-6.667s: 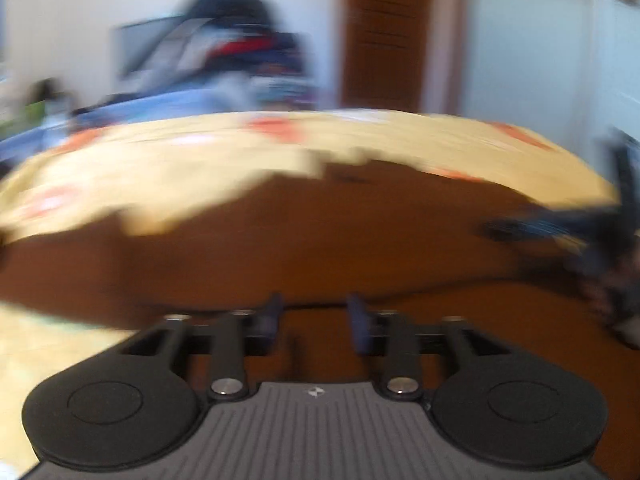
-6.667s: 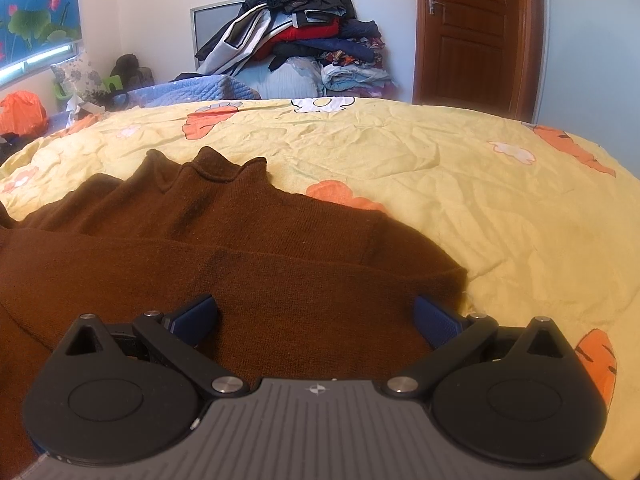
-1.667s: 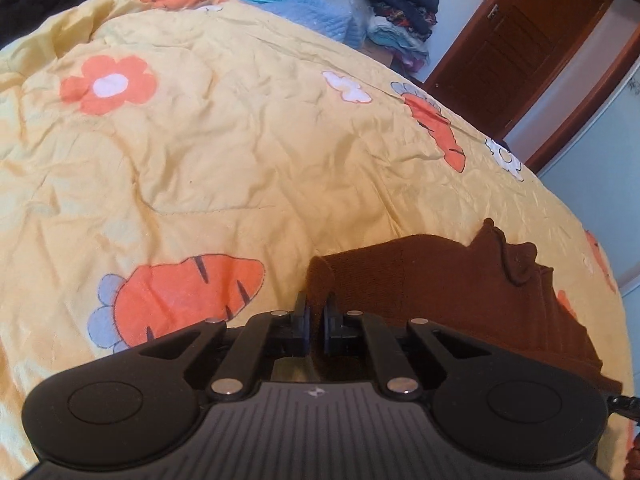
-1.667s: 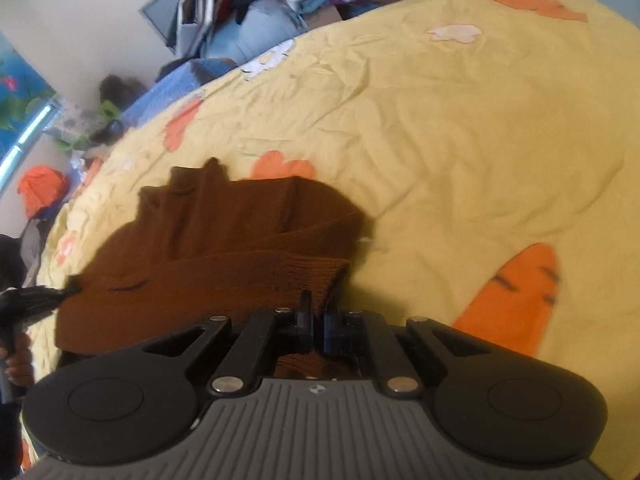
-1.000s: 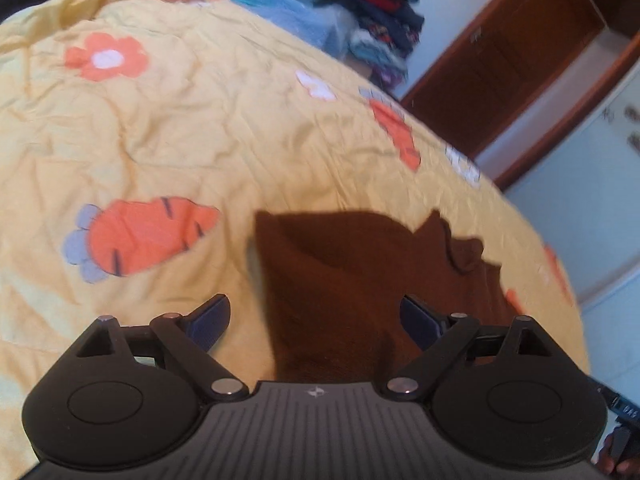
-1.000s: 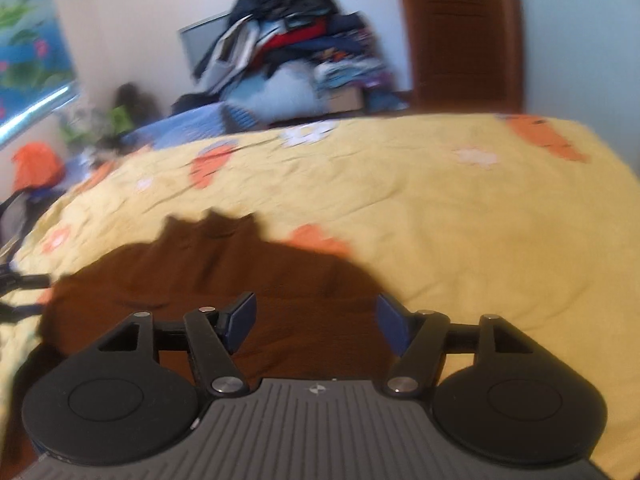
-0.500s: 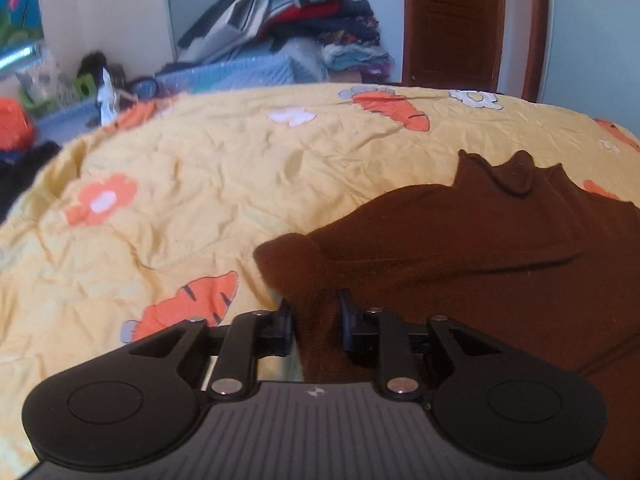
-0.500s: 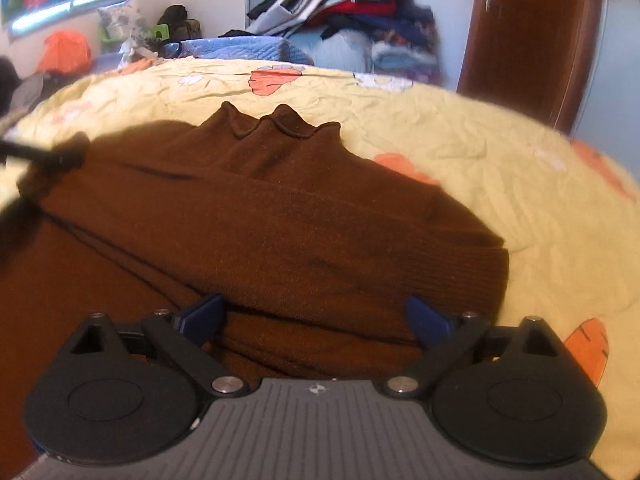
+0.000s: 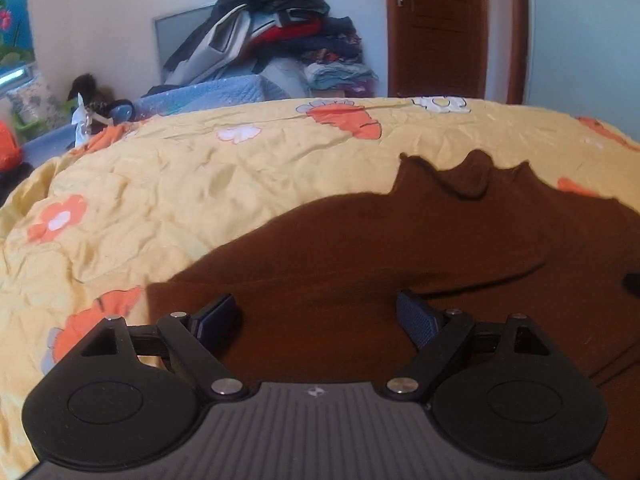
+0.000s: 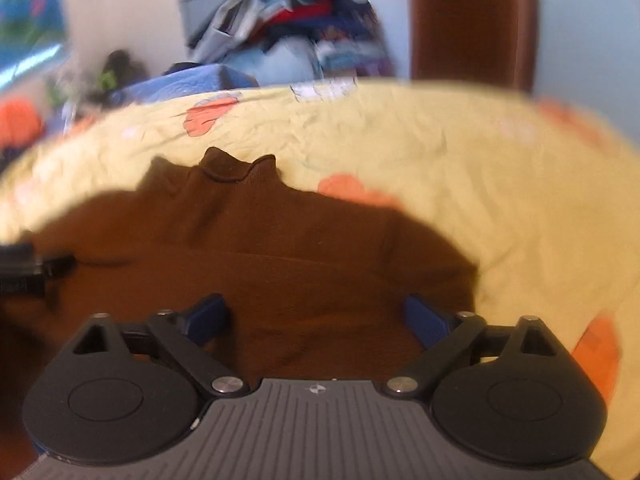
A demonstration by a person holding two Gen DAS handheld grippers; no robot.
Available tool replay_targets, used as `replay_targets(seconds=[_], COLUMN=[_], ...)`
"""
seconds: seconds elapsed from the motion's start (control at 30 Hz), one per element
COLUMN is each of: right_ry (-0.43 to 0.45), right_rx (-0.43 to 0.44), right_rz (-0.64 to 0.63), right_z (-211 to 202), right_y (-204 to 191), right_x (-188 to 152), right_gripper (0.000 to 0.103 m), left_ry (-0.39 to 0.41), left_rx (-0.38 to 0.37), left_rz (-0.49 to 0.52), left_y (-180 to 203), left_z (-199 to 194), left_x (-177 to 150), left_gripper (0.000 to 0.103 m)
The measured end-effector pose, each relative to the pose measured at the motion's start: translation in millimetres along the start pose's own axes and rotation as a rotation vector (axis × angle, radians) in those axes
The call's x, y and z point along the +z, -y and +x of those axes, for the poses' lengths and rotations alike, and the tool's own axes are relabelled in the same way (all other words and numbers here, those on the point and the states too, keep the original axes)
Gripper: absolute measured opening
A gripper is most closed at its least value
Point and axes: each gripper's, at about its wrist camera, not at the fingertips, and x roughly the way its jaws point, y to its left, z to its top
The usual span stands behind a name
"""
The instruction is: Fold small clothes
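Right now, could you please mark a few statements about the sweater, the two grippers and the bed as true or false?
1. The brown sweater lies on a yellow quilt printed with orange carrots. True.
2. The left gripper is clamped on a sleeve. False: its jaws are opening, wide apart over the sweater, and the pads press on nothing.
3. The right gripper holds nothing. True: its jaws are opening above the knit.
4. The sweater's collar points toward the camera. False: it lies at the far edge, toward the door.
5. The area behind the bed is bare. False: a pile of clothes is stacked there.
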Motion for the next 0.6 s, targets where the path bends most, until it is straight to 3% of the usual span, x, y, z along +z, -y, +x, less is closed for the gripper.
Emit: replay_targets(seconds=[0.03,0.1,0.17,0.23,0.27,0.3,0.37,0.43,0.5,0.57,0.6], right_ry=[0.012,0.046,0.038,0.032,0.025,0.03,0.077,0.096,0.03,-0.027,0.017], right_rx=[-0.014,0.023,0.007,-0.01,-0.017,-0.021,0.057,0.118,0.1,0.045,0.034], right_rz=[-0.049,-0.031,-0.046,-0.065,-0.046,-0.005,0.056,0.047,0.001,-0.06,-0.119], right_z=[-1.6,-6.6,-5.4,-5.6,-9.1,-19.6,-43.2,-56.2,-45.5,-28.2,-28.8], right_y=[-0.4,8.4,5.2,-0.6,-0.5,-0.1,1.5,-4.6,-13.5,-17.0,-18.4], right_x=[-7.0,-16.1,-14.1,-10.5,-6.5,-5.1,-5.9,-11.7,-15.7,-26.0,-34.3], right_gripper=[0.102,0.102,0.103,0.103,0.097,0.095,0.102,0.103,0.103,0.103,0.103], left_ry=[0.003,-0.012,-0.018,-0.011,-0.01,0.002,0.031,-0.002,-0.003,-0.005,-0.015], left_rx=[-0.001,-0.023,0.025,0.107,0.136,0.12,0.035,0.021,0.035,0.001,0.005], left_rz=[0.001,-0.042,-0.037,0.002,0.009,0.006,-0.007,0.021,0.043,0.005,-0.009], left_y=[-7.0,-20.4,-16.8,-4.5,1.0,4.3,10.8,20.2,21.6,10.9,7.0], left_z=[0.6,5.4,6.7,-5.3,-16.5,-31.2,-56.5,-57.2,-49.0,-45.7,-42.7], left_x=[-1.7,-0.9,1.7,2.4,1.4,-1.8,-13.1,-23.0,-32.6,-33.9,-33.8], left_gripper=[0.089,0.091,0.097,0.097,0.095,0.095,0.096,0.096,0.098,0.103,0.103])
